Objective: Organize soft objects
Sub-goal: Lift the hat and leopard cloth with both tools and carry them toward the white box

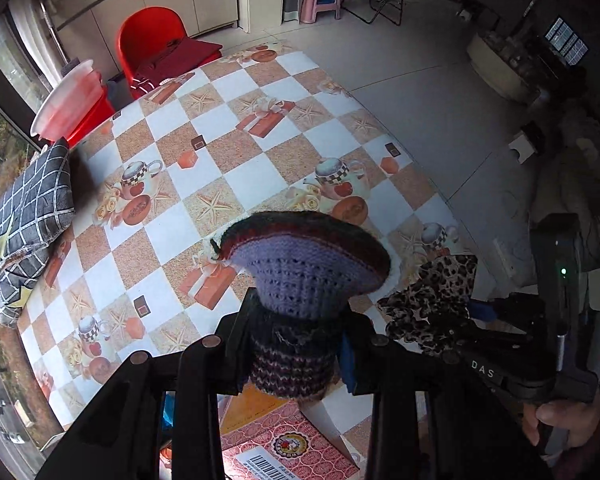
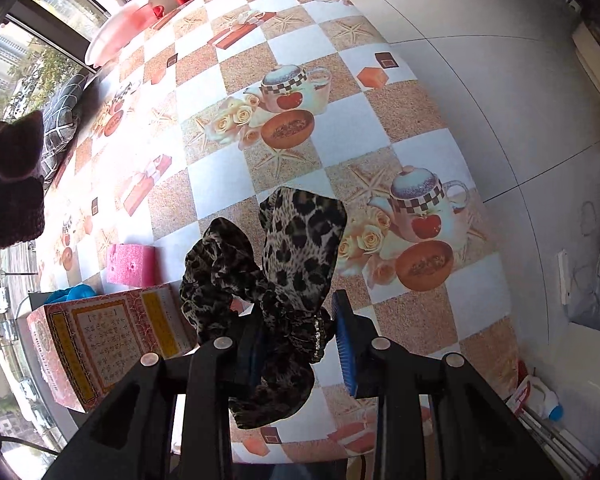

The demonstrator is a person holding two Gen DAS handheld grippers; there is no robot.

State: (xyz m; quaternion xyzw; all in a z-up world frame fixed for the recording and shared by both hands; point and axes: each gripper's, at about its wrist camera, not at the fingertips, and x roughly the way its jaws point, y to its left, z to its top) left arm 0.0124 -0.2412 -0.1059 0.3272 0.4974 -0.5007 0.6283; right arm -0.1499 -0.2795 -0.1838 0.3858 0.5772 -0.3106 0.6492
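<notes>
Black plastic arms with round silver bolts fill the bottom of both views; between them the left hand-held gripper (image 1: 296,344) squeezes a knitted hat (image 1: 300,276), soft and ribbed, with a purple middle, dark red and grey stripes, and a fluffy white edge; the hat is lifted above the table (image 1: 236,168) and flares out like a mushroom above the pads. Right hand-held gripper (image 2: 296,344) has blue ridged pads and is clenched on a leopard-print scarf (image 2: 296,248); the thin, silky cloth is bunched and crinkly, spotted black on tan and grey, and it hangs in loops above and below the pads, held up off the table. In the left view a person's hand (image 1: 564,420) holds the other tool, which carries the white letters "DAS".

Below the hat sits a red and pink cardboard box (image 2: 108,344) with a round badge and a barcode sticker on top; one side has yellow panels and small print too tiny to read; just beside it lie a pink sponge block (image 2: 130,266) and something blue and crumpled (image 2: 72,294). A shiny checked cloth covers the table, printed with starfish, teapots, roses and gift boxes; at the far edge rests a grey pillow (image 1: 28,216) with white grid lines.
</notes>
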